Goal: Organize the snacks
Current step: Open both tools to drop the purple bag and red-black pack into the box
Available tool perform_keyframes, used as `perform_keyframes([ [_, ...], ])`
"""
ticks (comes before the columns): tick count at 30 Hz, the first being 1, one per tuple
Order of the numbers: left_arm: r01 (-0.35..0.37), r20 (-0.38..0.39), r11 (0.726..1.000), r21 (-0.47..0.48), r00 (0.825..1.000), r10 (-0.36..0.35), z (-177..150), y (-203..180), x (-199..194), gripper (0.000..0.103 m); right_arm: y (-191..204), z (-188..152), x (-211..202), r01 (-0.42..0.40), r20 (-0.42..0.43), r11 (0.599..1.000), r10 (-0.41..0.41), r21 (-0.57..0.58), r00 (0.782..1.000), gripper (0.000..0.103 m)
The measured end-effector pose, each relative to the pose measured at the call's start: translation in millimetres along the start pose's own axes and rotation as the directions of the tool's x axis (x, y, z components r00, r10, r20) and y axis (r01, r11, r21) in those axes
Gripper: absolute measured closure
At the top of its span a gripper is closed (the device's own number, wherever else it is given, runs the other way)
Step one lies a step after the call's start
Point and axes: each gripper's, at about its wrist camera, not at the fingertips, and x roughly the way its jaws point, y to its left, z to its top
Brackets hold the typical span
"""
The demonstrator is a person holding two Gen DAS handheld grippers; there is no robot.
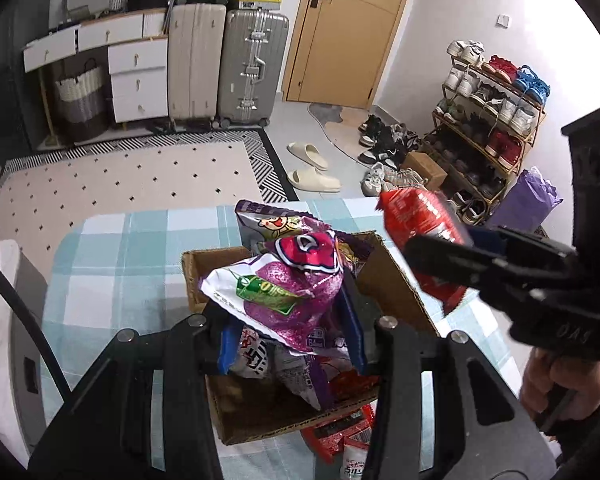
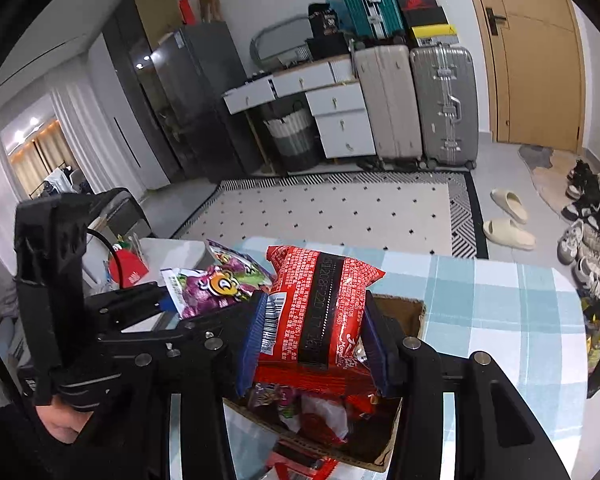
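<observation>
Left gripper (image 1: pixel 288 320) fingers clamped on purple snack bag (image 1: pixel 284 296), right gripper (image 2: pixel 312 340) fingers clamped on red packet (image 2: pixel 320 308). Both held over cardboard box (image 1: pixel 396 280) on the tabletop (image 1: pixel 112 264), probably so each drops straight in.

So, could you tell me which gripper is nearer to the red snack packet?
Right. The right gripper is shut on the red snack packet above the cardboard box; the left gripper beside it holds the purple packet.
</observation>
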Motion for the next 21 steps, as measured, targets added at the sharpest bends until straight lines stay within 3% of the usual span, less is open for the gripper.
perform_keyframes([
  [14,-0.007,-0.069,0.999,-0.032,0.998,0.005,-5.7,3.7,51.9,0.062,-17.6,-15.6,33.7,0.015,-0.067,0.999,-0.013,0.032,0.998,0.057],
  [21,-0.03,-0.084,0.999,-0.039,0.996,0.027,-11.5,13.5,53.6,0.051,-24.1,-25.0,45.6,0.023,-0.109,0.999,-0.018,0.049,0.994,0.057],
])
